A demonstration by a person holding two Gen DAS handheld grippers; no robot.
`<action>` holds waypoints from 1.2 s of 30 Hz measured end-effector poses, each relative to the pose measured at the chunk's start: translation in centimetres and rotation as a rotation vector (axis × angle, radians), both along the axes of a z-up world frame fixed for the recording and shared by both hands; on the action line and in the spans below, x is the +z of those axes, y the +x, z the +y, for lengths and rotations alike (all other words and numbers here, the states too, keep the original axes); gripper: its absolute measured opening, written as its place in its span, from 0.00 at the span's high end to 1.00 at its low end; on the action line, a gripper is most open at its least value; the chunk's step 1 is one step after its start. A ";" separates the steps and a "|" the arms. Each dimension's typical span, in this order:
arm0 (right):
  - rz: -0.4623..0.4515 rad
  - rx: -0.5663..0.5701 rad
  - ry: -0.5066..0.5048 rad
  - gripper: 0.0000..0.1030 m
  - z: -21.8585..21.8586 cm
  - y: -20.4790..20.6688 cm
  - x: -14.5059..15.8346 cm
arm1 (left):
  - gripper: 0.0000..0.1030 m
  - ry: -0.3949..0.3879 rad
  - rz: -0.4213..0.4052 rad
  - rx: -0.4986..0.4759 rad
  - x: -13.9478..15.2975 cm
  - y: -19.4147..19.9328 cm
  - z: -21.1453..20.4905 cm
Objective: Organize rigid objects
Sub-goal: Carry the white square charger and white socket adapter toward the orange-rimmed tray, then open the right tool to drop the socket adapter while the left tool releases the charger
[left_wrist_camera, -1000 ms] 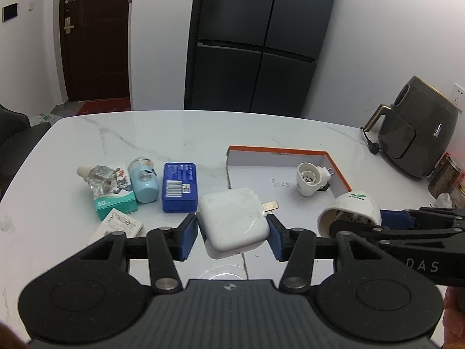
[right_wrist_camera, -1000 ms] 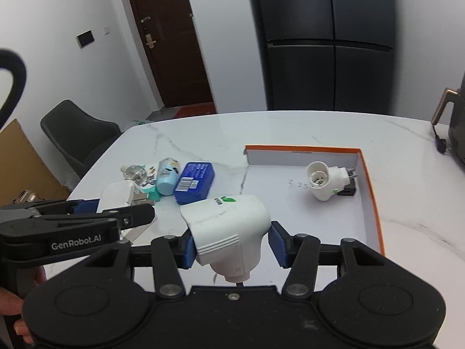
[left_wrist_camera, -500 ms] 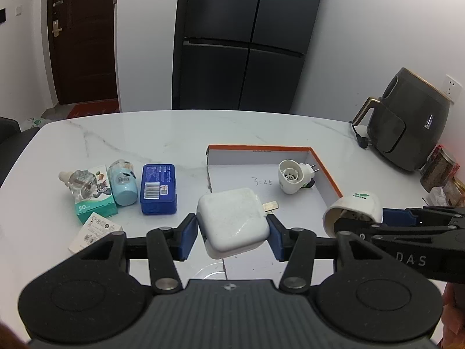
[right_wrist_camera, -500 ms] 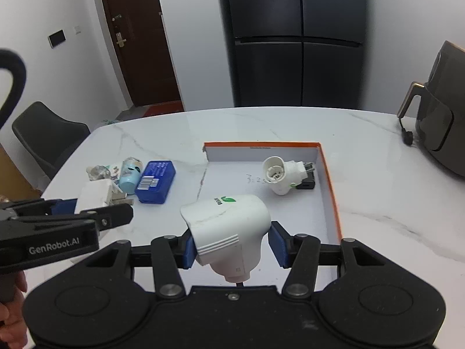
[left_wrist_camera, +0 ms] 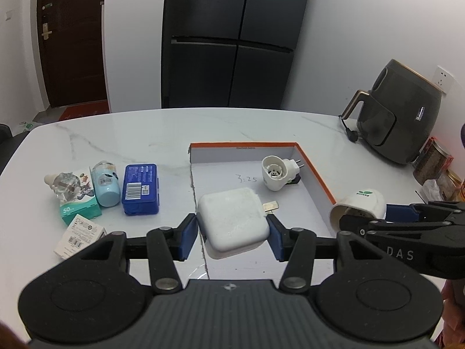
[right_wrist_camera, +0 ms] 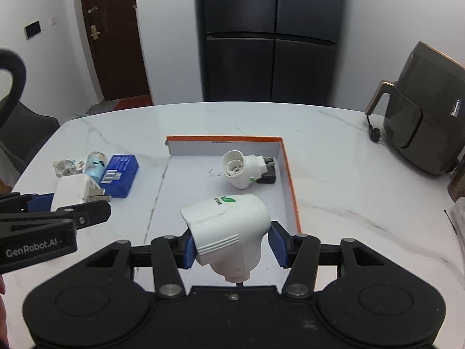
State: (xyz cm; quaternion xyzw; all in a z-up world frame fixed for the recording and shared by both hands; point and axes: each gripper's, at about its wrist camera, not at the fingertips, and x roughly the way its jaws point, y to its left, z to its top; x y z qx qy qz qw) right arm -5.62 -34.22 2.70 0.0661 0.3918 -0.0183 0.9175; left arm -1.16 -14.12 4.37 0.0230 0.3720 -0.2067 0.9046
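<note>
White charger (left_wrist_camera: 234, 219) clamped between left tongs (left_wrist_camera: 232, 234).

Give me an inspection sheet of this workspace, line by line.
Surface: white marble table.
Job's things: orange-edged tray holds one white plug-in device; blue box, light blue bottle, teal carton and white carton lie left of it.
Clutter: jars at right edge.
Grippers: left gripper shut on square white charger; right gripper shut on white plug-in device with green logo.
Cables: air fryer's black cord.
Surroundings: air fryer, black fridge, brown door, chair.
</note>
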 end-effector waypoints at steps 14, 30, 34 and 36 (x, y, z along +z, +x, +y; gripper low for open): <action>0.017 -0.021 -0.015 0.40 -0.8 -0.3 -0.4 | 0.50 -0.005 0.006 -0.017 -0.2 -0.4 -1.1; 0.024 -0.029 -0.014 0.40 -1.3 -0.2 -0.7 | 0.50 0.002 0.011 -0.035 -0.6 -0.5 -2.2; 0.029 -0.025 -0.013 0.40 -1.5 0.1 -0.8 | 0.50 0.004 0.011 -0.039 -0.7 -0.2 -2.4; 0.031 -0.025 -0.011 0.40 -1.6 0.3 -0.9 | 0.50 0.007 0.012 -0.040 -0.8 0.0 -2.5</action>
